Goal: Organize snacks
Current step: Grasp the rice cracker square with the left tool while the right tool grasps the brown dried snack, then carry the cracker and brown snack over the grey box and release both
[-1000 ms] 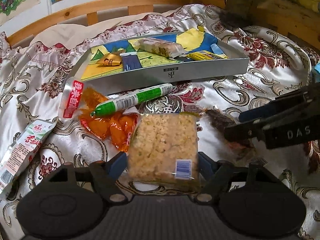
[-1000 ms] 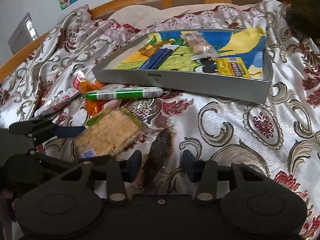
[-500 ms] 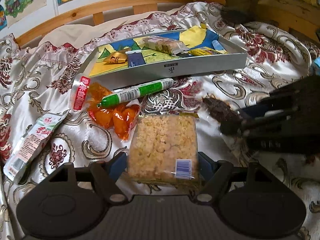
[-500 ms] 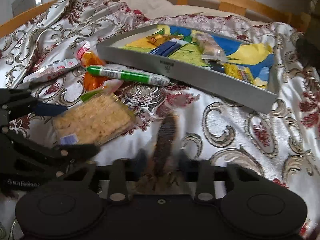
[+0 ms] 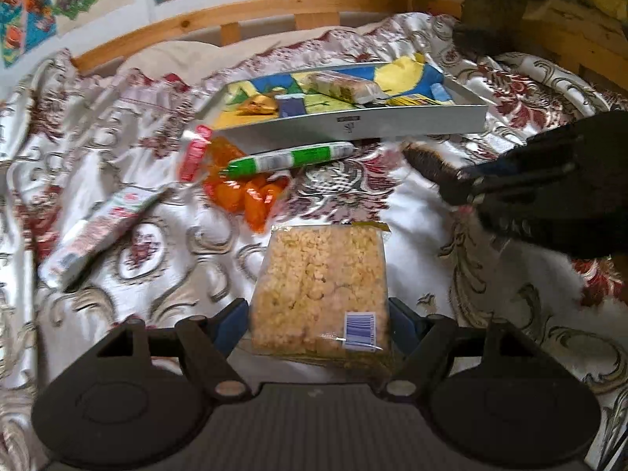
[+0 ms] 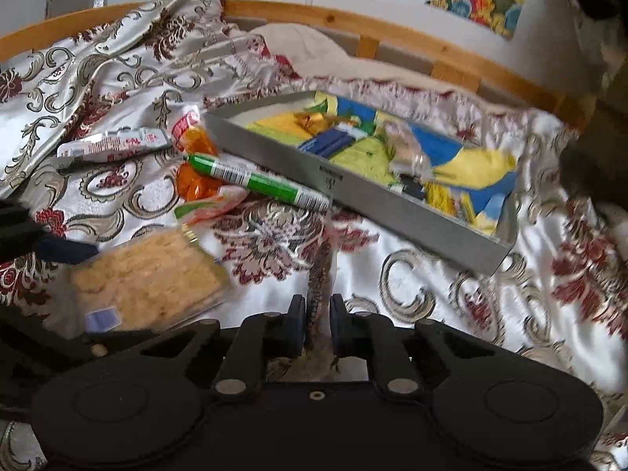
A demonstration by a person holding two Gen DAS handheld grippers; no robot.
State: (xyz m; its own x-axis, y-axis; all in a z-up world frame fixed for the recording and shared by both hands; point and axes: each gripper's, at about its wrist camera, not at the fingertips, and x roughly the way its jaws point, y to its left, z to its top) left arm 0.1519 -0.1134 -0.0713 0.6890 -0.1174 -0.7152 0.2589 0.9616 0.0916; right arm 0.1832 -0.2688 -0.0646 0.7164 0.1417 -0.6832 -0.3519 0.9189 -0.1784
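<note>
My left gripper [image 5: 318, 324] is shut on a clear pack of yellow puffed-rice cake [image 5: 320, 286] and holds it above the bedspread; the pack also shows in the right wrist view [image 6: 149, 274]. My right gripper [image 6: 317, 314] is shut on a thin dark brown snack strip [image 6: 320, 274], lifted off the cloth; it shows at the right of the left wrist view [image 5: 428, 163]. A grey tray [image 5: 353, 125] [image 6: 392, 204] lies ahead with several snacks inside.
On the bedspread before the tray lie a green-and-white sausage stick [image 5: 292, 159] [image 6: 259, 180], an orange candy bag [image 5: 243, 192] and a white-and-red packet [image 5: 98, 231]. A wooden headboard [image 5: 235, 15] runs behind.
My right gripper closed on the dark strip and lifted it toward the tray. My left gripper rose and drew back with the rice cake pack.
</note>
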